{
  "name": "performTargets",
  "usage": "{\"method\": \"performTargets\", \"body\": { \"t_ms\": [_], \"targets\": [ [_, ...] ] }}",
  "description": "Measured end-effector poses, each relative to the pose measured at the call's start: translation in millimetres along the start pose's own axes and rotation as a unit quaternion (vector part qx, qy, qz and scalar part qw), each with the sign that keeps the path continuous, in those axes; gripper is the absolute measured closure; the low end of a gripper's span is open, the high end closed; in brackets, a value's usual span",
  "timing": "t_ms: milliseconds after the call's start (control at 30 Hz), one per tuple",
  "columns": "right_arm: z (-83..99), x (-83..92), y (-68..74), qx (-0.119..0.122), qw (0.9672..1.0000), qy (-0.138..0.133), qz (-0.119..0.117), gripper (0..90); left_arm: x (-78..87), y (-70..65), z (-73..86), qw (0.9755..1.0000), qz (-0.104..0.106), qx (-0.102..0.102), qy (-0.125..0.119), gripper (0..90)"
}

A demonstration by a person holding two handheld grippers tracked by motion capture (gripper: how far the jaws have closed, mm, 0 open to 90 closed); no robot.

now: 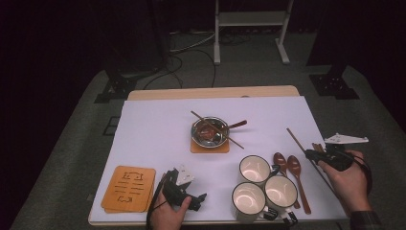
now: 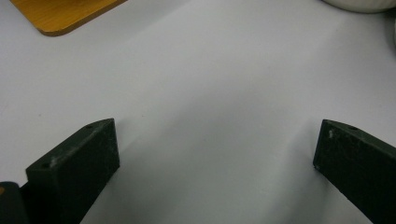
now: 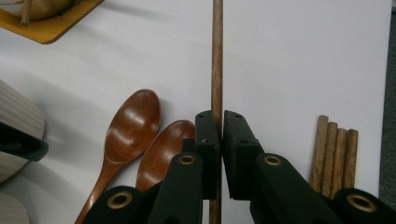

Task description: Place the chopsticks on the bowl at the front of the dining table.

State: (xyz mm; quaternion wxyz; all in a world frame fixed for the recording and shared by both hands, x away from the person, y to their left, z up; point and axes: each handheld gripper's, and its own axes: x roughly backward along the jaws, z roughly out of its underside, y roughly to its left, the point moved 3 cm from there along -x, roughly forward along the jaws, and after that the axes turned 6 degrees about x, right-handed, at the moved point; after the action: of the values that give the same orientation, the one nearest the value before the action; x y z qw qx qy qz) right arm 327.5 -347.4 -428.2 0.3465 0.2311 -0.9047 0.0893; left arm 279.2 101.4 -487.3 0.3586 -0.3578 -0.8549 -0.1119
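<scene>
My right gripper point(image 3: 219, 116) is shut on a single wooden chopstick point(image 3: 217, 56), which runs up between its jaws; in the high view this chopstick point(image 1: 299, 142) slants across the right side of the white sheet beside the right gripper point(image 1: 311, 154). Several more chopsticks point(image 3: 334, 151) lie in a bundle just to its right. Two brown wooden spoons point(image 3: 133, 121) lie to its left, near three white mugs point(image 1: 254, 168). My left gripper point(image 1: 200, 199) rests low at the table's front edge, jaws wide open point(image 2: 215, 144) over bare white sheet.
A metal bowl point(image 1: 209, 130) with a spoon and two chopsticks across it sits on an orange coaster point(image 1: 209, 146) at the centre. Stacked orange coasters point(image 1: 128, 188) lie at the front left. The white sheet point(image 1: 153, 129) covers the wooden table; a dark floor surrounds it.
</scene>
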Motion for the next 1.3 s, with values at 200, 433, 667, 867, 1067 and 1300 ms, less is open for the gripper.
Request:
{"method": "performTargets", "body": {
  "t_ms": [200,433,667,867,1067,1300],
  "targets": [
    [-4.1,-0.4,2.0,0.003,1.0,-0.002,-0.002,84.2,0.0,0.0,0.0,1.0,0.0,0.0,0.0,0.0],
    [-9.2,-0.9,4.5,0.007,1.0,-0.005,-0.005,84.2,0.0,0.0,0.0,1.0,0.0,0.0,0.0,0.0],
    [-14.1,-1.0,6.1,0.011,0.9999,-0.008,-0.007,84.2,0.0,0.1,-0.1,1.0,0.0,0.0,0.0,0.0],
    [-18.6,-1.5,9.2,0.017,0.9998,-0.009,-0.011,84.2,0.0,0.1,0.0,1.0,0.0,-0.001,0.0,0.0],
    [-23.2,-1.8,11.6,0.02,0.9996,-0.013,-0.013,84.2,0.2,0.1,0.1,1.0,0.0,-0.001,0.002,0.0],
    [-29.0,-1.8,14.0,0.024,0.9994,-0.018,-0.016,84.2,0.2,0.1,0.1,1.0,0.0,-0.001,0.002,0.0]
  ]
}}
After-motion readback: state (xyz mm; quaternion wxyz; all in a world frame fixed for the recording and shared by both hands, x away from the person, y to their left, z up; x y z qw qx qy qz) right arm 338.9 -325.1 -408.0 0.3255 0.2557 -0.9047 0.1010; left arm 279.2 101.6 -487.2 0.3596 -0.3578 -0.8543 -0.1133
